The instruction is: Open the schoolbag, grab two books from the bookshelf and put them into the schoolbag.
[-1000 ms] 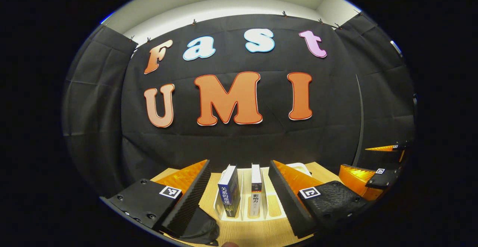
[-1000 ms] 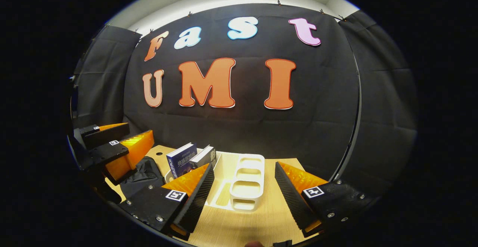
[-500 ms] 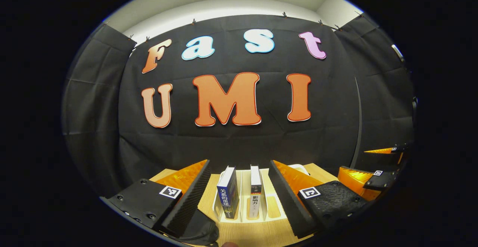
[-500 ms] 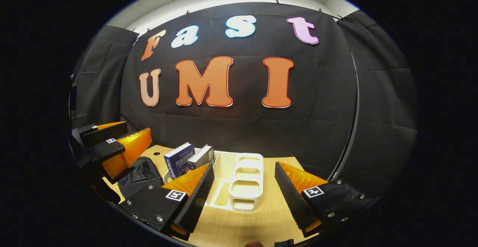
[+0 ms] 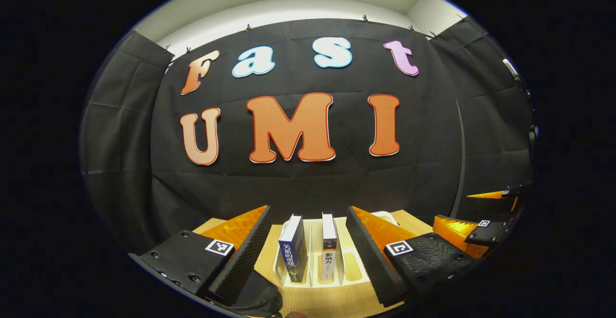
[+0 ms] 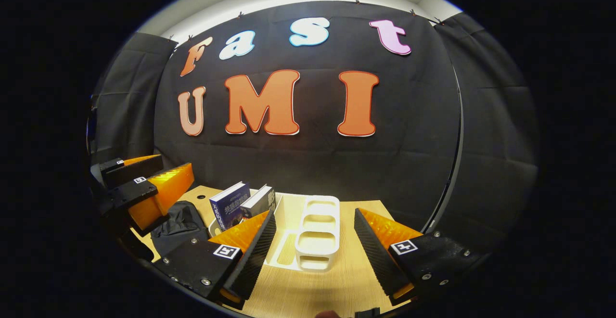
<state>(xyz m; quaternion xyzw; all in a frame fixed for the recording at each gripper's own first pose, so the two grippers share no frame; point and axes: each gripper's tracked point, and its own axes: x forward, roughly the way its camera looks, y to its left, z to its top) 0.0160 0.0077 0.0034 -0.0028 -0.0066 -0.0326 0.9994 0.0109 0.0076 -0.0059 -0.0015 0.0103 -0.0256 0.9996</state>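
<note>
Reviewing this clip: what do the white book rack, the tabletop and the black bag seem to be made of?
The white slotted book rack looks like moulded plastic: smooth, even, rounded openings, slight sheen. The pale tabletop looks like wood or wood-look laminate, going by its fine straight grain lines; which one is unclear. The black schoolbag looks like soft matte fabric, since it lies slumped and creased.

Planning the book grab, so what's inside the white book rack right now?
Two books stand in the rack: a blue book and a white book. Its other slots look empty; their floors are partly hidden.
</note>
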